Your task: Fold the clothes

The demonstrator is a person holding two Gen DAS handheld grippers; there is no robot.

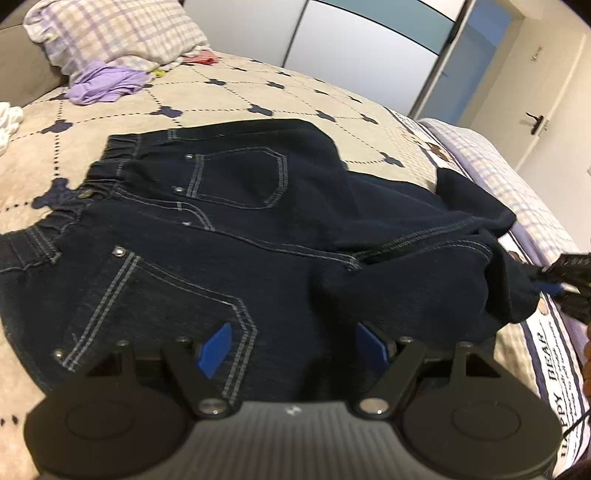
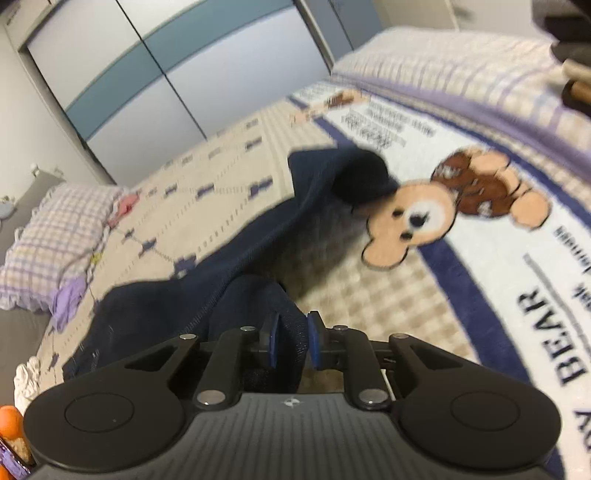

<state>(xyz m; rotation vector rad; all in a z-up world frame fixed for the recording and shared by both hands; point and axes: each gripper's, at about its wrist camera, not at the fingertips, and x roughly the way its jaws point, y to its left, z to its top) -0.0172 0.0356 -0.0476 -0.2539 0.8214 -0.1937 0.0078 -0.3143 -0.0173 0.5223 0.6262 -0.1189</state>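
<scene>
Dark blue jeans [image 1: 229,236] lie back side up on the bed, waistband at the left, legs running right. My left gripper [image 1: 295,347] is open just above the seat of the jeans, beside a back pocket. My right gripper [image 2: 291,343] is shut on a fold of a jeans leg [image 2: 284,310] and holds it a little above the bedspread. It also shows at the right edge of the left wrist view [image 1: 554,286], pinching the leg end. The other leg end [image 2: 354,177] lies by the bear print.
The bedspread [image 1: 280,99] is beige with dark clover marks; a bear print [image 2: 424,218] marks its foot end. A plaid pillow [image 1: 114,33], a purple garment [image 1: 103,85] and a white cloth [image 1: 9,118] lie near the head. Wardrobe doors [image 2: 147,74] stand behind.
</scene>
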